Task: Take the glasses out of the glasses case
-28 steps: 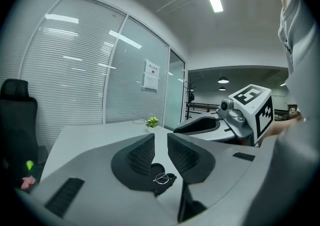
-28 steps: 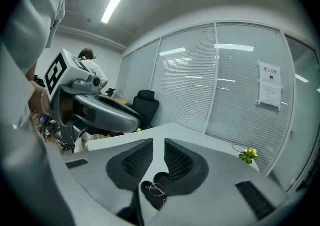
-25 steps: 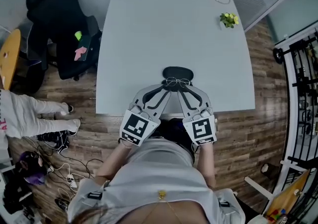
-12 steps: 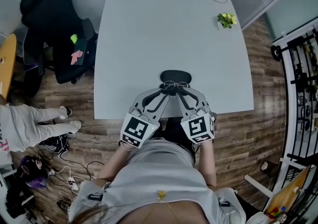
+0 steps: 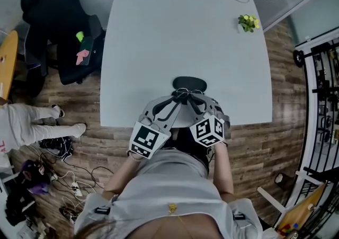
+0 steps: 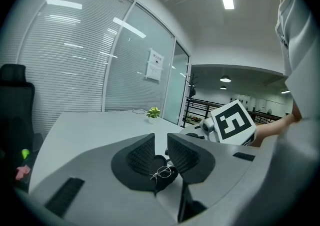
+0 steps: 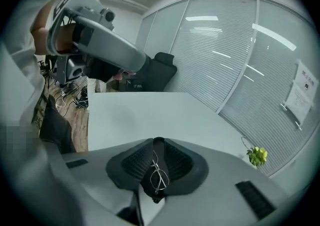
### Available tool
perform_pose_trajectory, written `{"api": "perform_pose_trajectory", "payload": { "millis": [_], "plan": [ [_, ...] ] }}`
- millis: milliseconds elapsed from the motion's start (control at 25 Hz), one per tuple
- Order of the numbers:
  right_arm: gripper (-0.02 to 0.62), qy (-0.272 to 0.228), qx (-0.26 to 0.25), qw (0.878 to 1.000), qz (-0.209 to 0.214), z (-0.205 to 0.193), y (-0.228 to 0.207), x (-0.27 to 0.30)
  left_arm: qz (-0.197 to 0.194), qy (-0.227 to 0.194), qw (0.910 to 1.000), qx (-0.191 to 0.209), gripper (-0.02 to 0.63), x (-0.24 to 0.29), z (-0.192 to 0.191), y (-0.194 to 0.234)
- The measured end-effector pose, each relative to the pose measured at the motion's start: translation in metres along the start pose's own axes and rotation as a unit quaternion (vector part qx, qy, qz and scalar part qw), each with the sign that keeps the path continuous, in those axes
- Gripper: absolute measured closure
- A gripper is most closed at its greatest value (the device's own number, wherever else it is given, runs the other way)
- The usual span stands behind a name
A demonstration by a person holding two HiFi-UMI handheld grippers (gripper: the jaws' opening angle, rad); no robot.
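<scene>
Right gripper (image 7: 157, 144): jaws narrow; a thin temple of the glasses (image 7: 159, 177) is pinched between the pads, and the lenses hang just below them.
Left gripper (image 6: 160, 141): jaws narrow; the gap is filled by the dark near edge of the glasses case (image 5: 189, 82). The glasses are seen at the base of the gap.
Gripper tips: set close together in the head view, one at each side of the glasses.
Glasses: wire-framed, held at the near rim of the case, between the two tips.
Glasses case: black, oval, flat on the table (image 5: 180, 31), close to its near edge, about mid-width.
Table: white; a small potted plant (image 5: 246, 21) is noted by the far right corner, well apart from the case.
Surroundings: a black office chair (image 5: 53, 26) stands beside the table's left side, on a wood floor (image 5: 275, 126).
</scene>
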State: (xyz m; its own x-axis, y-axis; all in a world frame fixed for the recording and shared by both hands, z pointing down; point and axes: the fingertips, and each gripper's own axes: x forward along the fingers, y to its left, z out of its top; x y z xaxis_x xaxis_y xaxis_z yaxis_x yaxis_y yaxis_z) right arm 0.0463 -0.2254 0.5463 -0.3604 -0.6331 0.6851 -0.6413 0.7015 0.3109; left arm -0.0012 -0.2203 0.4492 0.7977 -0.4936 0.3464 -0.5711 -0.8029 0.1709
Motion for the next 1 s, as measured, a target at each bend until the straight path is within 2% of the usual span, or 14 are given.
{"api": "perform_pose_trajectory", "payload": {
  "millis": [520, 1000],
  "plan": [
    [0.510, 0.082, -0.041, 0.994, 0.064, -0.058, 0.010, 0.062, 0.031, 0.022, 0.9989, -0.027, 0.520, -0.001, -0.017, 0.017],
    [0.497, 0.154, -0.120, 0.974, 0.117, -0.101, 0.025, 0.106, 0.064, 0.035, 0.9963, -0.045, 0.520, -0.007, -0.028, 0.032]
  ]
}}
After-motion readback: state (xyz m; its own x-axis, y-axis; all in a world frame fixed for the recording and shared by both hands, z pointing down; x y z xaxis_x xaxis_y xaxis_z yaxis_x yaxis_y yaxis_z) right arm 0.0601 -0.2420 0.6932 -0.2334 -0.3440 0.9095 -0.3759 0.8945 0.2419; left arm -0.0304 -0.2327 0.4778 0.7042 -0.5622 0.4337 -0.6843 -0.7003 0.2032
